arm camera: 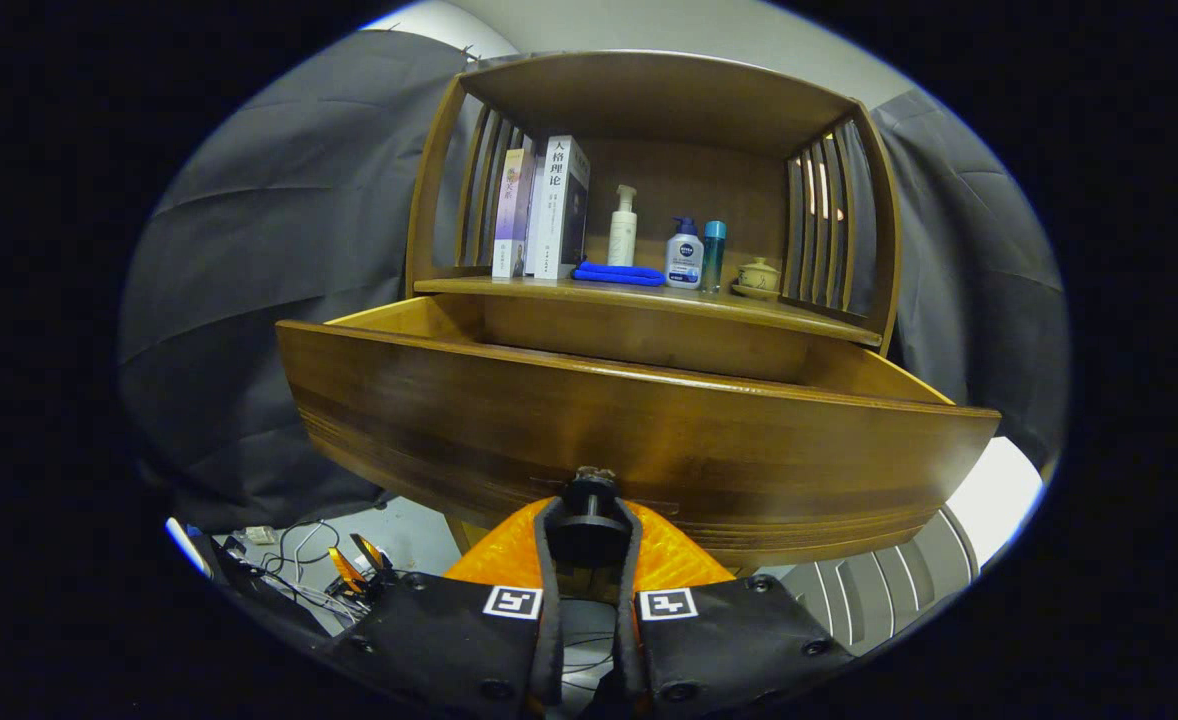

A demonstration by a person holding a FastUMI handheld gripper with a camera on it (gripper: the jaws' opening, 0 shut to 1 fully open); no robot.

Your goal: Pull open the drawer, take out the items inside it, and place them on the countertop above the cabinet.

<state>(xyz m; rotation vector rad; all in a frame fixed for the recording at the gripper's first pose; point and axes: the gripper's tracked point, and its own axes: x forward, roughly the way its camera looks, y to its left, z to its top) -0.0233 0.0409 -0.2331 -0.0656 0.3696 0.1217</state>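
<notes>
The wooden drawer [639,430] stands pulled out of the cabinet, its broad front panel facing me. My gripper [589,520] is shut on the dark round knob [590,488] at the lower middle of that panel, one finger on each side of it. The drawer's inside is hidden behind the front panel; I see just the top of its side walls and back. Above it runs the countertop [809,318], the floor of an open wooden shelf with slatted sides.
On the countertop stand two books [544,210], a white pump bottle [623,228], a folded blue cloth [619,273], a blue-capped pump bottle [684,255], a teal bottle [713,255] and a lidded cup [758,277]. Cables lie on the floor [299,560] below left.
</notes>
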